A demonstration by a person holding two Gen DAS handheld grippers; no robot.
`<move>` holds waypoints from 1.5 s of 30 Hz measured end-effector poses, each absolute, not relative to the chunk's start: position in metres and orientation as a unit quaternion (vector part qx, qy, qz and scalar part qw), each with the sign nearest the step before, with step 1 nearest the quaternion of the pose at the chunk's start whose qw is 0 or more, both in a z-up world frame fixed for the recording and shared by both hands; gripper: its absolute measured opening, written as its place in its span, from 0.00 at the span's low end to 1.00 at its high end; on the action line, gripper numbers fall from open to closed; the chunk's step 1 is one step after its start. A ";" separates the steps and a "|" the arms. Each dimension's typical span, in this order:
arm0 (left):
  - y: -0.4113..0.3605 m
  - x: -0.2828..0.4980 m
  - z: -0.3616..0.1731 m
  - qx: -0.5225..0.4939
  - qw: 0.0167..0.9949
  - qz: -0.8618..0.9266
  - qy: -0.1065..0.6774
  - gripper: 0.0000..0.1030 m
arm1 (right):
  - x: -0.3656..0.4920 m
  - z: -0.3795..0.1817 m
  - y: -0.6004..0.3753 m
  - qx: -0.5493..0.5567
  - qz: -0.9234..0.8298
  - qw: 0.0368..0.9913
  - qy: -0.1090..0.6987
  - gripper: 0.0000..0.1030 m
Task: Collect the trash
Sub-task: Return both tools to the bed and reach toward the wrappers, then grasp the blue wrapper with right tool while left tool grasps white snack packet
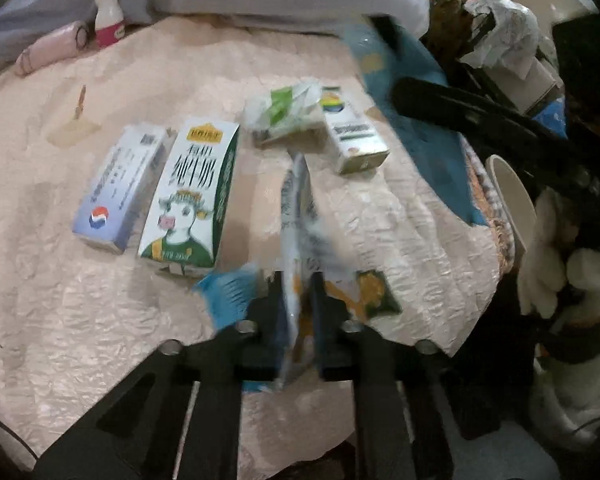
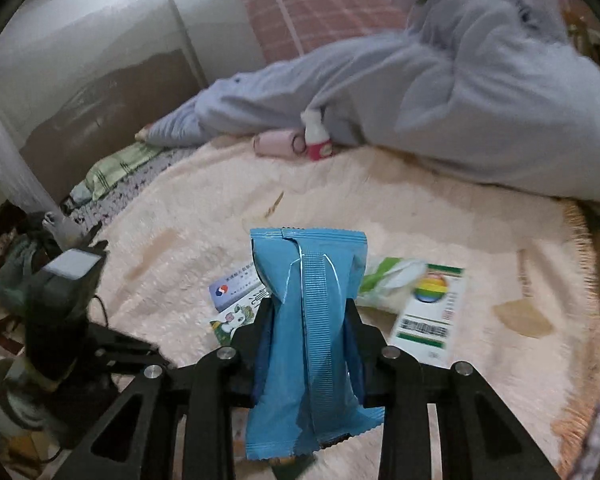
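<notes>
My left gripper (image 1: pixel 297 280) is shut on a flat snack wrapper (image 1: pixel 298 216), held edge-on above the pink blanket (image 1: pixel 80 320). My right gripper (image 2: pixel 310 308) is shut on a blue snack wrapper (image 2: pixel 312 316) and holds it upright over the blanket. On the blanket lie a green-and-white milk carton (image 1: pixel 188 196), a blue-and-white box (image 1: pixel 120 188), a crumpled green-and-white tissue pack (image 1: pixel 288 112) and a white box with a rainbow logo (image 1: pixel 354 136). The rainbow box (image 2: pixel 430 312), tissue pack (image 2: pixel 392 280) and blue-and-white box (image 2: pixel 232 290) also show in the right wrist view.
A small white-and-red bottle (image 1: pixel 108 20) and a pink roll (image 1: pixel 52 48) lie at the far edge by a grey garment (image 2: pixel 440 92). A stick and a stain (image 1: pixel 74 128) mark the blanket. Right of the blanket are a white cup (image 1: pixel 512 200), crumpled paper (image 1: pixel 500 28) and clutter.
</notes>
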State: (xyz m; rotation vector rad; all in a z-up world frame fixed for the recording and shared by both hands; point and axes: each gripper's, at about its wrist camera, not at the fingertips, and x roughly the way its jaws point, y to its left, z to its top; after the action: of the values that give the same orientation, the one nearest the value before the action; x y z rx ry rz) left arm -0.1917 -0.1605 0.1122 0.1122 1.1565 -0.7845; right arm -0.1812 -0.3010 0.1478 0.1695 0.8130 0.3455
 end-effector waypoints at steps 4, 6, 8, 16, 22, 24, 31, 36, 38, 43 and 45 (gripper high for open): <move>-0.167 -0.197 0.139 0.052 0.779 -0.376 0.499 0.04 | -0.212 0.167 -0.325 0.083 0.142 0.911 0.377 0.31; -0.173 -0.195 0.153 0.052 0.786 -0.380 0.485 0.04 | -0.225 0.172 -0.337 0.083 0.127 0.915 0.373 0.31; -0.180 -0.192 0.161 0.050 0.793 -0.380 0.473 0.04 | -0.235 0.176 -0.349 0.080 0.105 0.919 0.372 0.31; -0.235 -0.194 0.178 0.059 0.797 -0.398 0.451 0.04 | -0.270 0.169 -0.404 0.098 0.031 0.921 0.377 0.31; -0.282 -0.208 0.185 0.077 0.789 -0.426 0.436 0.04 | -0.293 0.165 -0.439 0.103 -0.017 0.920 0.378 0.31; -0.296 -0.211 0.187 0.080 0.786 -0.435 0.433 0.04 | -0.304 0.165 -0.454 0.107 -0.035 0.919 0.377 0.31; -0.343 -0.222 0.192 0.083 0.772 -0.464 0.427 0.04 | -0.333 0.165 -0.494 0.119 -0.088 0.914 0.377 0.31; -0.374 -0.230 0.194 0.079 0.755 -0.490 0.427 0.04 | -0.354 0.162 -0.520 0.135 -0.119 0.909 0.377 0.31; -0.385 -0.234 0.194 0.077 0.749 -0.499 0.429 0.04 | -0.361 0.161 -0.529 0.140 -0.130 0.906 0.377 0.31; -0.412 -0.243 0.191 0.075 0.737 -0.517 0.430 0.04 | -0.381 0.160 -0.550 0.146 -0.161 0.901 0.375 0.31; -0.424 -0.246 0.190 0.075 0.731 -0.524 0.431 0.04 | -0.387 0.160 -0.560 0.150 -0.172 0.898 0.375 0.31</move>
State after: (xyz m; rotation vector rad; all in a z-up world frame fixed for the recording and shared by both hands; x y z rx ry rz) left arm -0.2463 -0.4239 0.1901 0.1649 0.9490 -1.1530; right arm -0.3875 -0.5600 0.1596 0.3115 0.7760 -0.3567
